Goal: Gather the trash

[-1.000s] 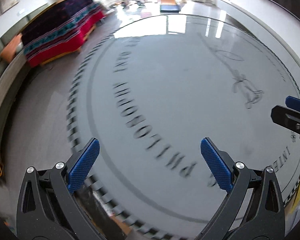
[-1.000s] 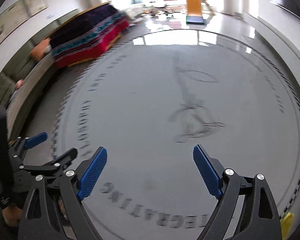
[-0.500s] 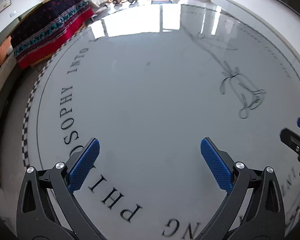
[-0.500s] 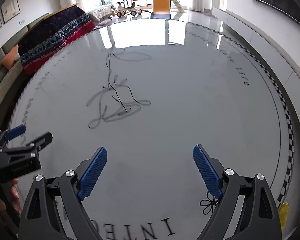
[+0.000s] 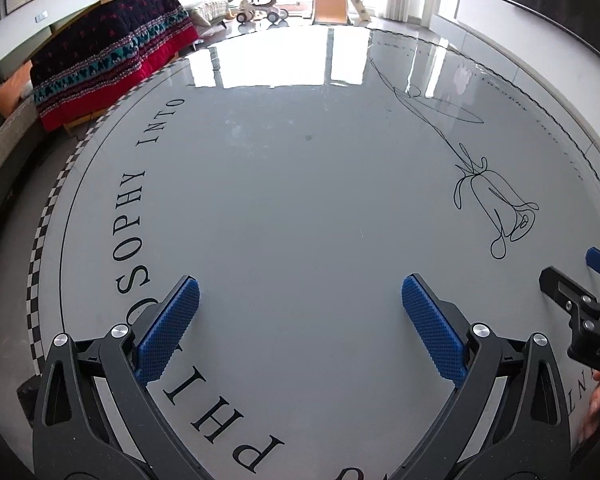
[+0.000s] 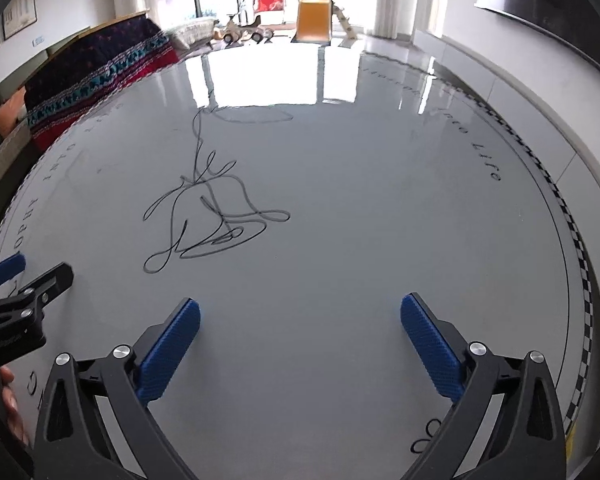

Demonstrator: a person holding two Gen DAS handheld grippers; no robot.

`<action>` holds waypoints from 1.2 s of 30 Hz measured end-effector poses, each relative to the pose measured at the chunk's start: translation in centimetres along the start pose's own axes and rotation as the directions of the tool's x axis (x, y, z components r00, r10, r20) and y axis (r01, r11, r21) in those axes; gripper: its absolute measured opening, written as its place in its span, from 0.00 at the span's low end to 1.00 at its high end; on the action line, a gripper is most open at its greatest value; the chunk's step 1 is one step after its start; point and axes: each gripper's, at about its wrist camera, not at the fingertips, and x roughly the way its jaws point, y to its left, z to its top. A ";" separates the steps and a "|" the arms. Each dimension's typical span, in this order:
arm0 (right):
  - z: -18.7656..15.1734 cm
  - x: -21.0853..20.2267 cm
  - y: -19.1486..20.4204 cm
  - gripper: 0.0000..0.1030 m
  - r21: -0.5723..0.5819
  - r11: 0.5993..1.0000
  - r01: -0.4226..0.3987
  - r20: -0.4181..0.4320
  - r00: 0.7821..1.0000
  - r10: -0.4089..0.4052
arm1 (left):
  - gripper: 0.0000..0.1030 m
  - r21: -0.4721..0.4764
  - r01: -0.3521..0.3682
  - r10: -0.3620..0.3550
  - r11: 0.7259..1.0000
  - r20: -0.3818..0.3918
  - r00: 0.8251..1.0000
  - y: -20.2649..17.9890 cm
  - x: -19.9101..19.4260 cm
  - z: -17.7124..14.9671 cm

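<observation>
Glossy grey round tabletop (image 5: 300,208) carries black lettering, "SOPHY INTO" at left, and a line-drawn flower (image 5: 496,204) at right. No trash shows. Left gripper (image 5: 300,312) gapes empty; right gripper (image 6: 300,332), just widened, gapes empty too.

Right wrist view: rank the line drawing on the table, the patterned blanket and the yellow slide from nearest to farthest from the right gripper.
From the right gripper:
1. Line drawing, printed on the tabletop, ahead and to the left.
2. Patterned blanket, beyond the table's edge, far left.
3. Yellow slide, at the far end of the room by the windows, straight ahead.
</observation>
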 end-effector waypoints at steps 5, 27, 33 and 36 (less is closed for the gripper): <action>0.2 0.0 -0.3 0.97 0.001 1.000 -0.002 -0.001 1.000 0.002 | 0.95 -0.001 0.000 0.000 1.000 0.000 1.000 0.0 0.0 0.0; 0.2 0.0 -0.2 0.98 0.001 1.000 -0.001 -0.001 1.000 0.001 | 0.95 0.000 0.001 -0.001 1.000 0.000 1.000 -0.1 -0.1 0.0; 0.3 0.0 -0.2 0.98 0.001 1.000 -0.001 -0.001 1.000 0.001 | 0.95 0.000 0.001 -0.001 1.000 0.000 1.000 -0.1 -0.1 0.0; 0.3 0.0 -0.2 0.98 0.001 1.000 -0.001 -0.001 1.000 0.001 | 0.95 0.000 0.001 -0.001 1.000 0.000 1.000 0.0 -0.1 0.0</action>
